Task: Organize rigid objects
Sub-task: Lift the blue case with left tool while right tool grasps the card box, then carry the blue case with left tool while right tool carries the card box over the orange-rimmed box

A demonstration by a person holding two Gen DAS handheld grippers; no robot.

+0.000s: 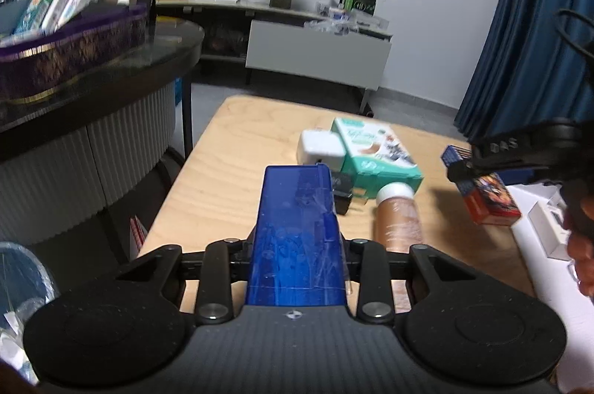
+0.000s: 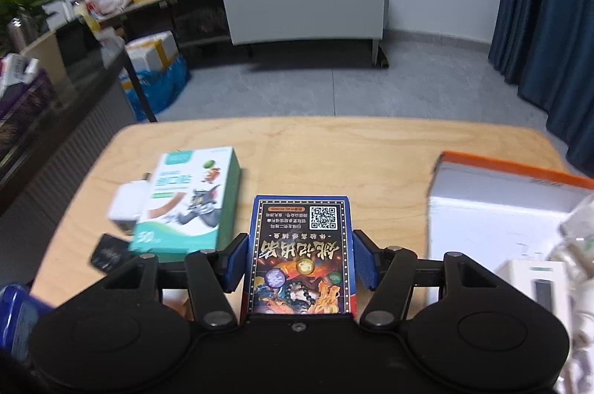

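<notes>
Right wrist view: a card box (image 2: 301,254) is seen between the right gripper's (image 2: 301,258) blue pads (image 2: 365,262), lifted off the table (image 2: 334,149). A sliver of gap seems to remain at each side, so it cannot be told whether the pads press firmly. A slip is judged the main risk: should the jaws not be seated on the box's glossy sides, it could tilt or drop onto the table before the white bin (image 2: 493,208) at the right is reached. A knock against the bin's near wall is also possible, since the box is carried close beside it.

In the left wrist view, the left gripper (image 1: 297,245) is pressed together on a blue case (image 1: 297,238), the jaws at their narrowest, pinching it lengthwise above the table. The case sticks well forward, so its tip could be swung into the bottle (image 1: 397,215) or the green box (image 1: 375,156) lying just ahead. The 2 grippers are held near each other, so a collision between loads is conceivable.
</notes>
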